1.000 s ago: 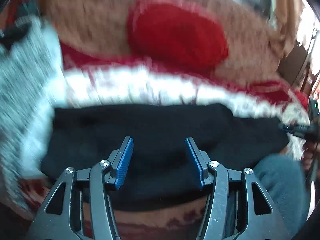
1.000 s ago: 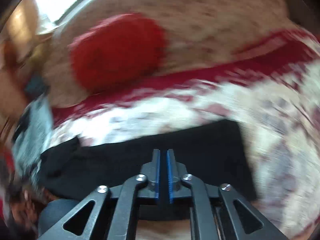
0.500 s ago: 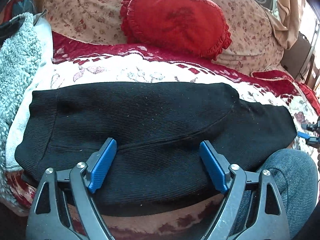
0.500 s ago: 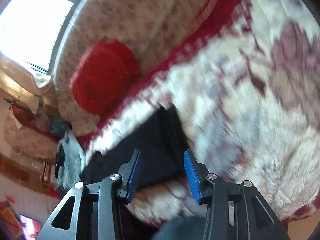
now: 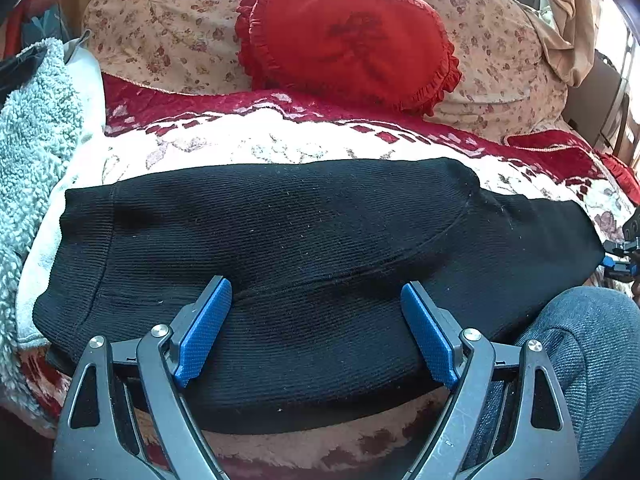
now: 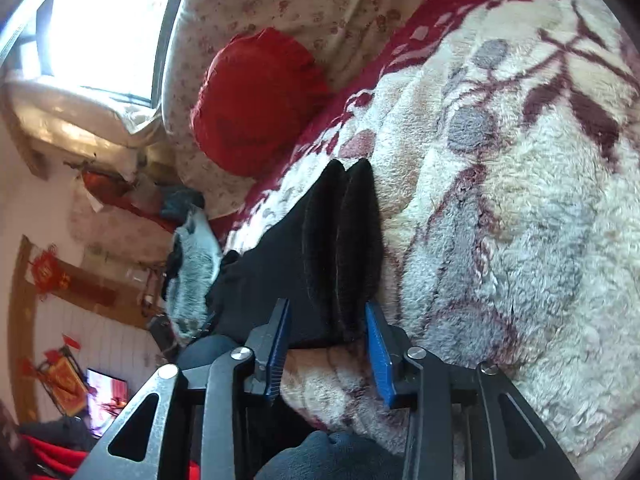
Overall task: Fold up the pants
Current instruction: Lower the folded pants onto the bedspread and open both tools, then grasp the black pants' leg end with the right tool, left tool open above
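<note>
Lying across a plush cream-and-red floral blanket (image 5: 280, 144), a pair of black ribbed knit pants (image 5: 300, 240) stretches lengthwise from the left edge of the bed to the right, already doubled so one leg sits on the other, which suits a next fold end to end. At far left a grey fleece throw (image 5: 32, 152) is bunched beside the waistband end. Over the near edge of the pants, toward the middle, the left gripper (image 5: 316, 332) hovers with its blue-padded fingers spread wide, holding nothing, seemingly placed to pin or take the fabric. Behind, a red frilled cushion (image 5: 348, 40) leans on a flowered pillow (image 5: 160, 28). At the right, the stacked leg cuffs (image 6: 344, 240) stand edge-on, fuzzy inside, and the right gripper (image 6: 326, 344) straddles them with fingers apart, not yet pinching, likely lined up to grasp both cuffs together. The person's blue-grey knee (image 5: 592, 344) sits at lower right.
</note>
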`<state>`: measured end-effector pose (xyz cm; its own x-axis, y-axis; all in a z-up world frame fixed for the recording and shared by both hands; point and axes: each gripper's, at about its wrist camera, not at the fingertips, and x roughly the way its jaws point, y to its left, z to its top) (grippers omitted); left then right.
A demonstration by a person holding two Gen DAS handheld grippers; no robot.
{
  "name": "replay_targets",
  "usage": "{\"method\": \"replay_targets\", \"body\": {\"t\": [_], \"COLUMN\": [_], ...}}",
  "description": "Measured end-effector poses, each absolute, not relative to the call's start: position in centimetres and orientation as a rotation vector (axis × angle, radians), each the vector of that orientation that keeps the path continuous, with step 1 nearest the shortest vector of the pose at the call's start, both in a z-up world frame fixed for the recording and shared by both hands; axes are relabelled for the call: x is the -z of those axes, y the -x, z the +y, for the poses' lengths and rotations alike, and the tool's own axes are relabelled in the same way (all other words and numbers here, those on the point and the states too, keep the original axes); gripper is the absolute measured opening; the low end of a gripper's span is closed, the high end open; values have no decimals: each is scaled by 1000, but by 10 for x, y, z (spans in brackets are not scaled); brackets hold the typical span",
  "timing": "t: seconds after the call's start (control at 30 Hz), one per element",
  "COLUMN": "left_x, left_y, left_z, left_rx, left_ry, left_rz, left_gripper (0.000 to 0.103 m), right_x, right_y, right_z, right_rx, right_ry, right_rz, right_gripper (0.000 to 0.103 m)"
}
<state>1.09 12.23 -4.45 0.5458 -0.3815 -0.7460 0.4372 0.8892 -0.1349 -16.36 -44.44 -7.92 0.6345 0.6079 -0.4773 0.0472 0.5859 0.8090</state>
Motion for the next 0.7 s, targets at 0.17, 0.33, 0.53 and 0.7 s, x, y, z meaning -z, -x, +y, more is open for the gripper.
{"method": "replay_targets", "body": {"t": [0.17, 0.33, 0.53, 0.7], "left_x": [44, 45, 50, 51], "left_y": [-11, -10, -10, -13], "left_z": [121, 120, 99, 92], "left_rx": [477, 473, 424, 370], "left_ry": [-65, -70, -171, -179], "left_rz": [865, 857, 881, 905], "left_gripper": [87, 89, 101, 103], "right_x": [75, 74, 68, 67], "right_y": [148, 140, 126, 125], "right_z": [-430, -420, -412, -408], "right_rx": [-260, -210, -112, -60], "right_ry": [-766, -713, -746, -739], "right_rz": [894, 946, 1013, 1013], "right_gripper": [14, 14, 14, 14]}}
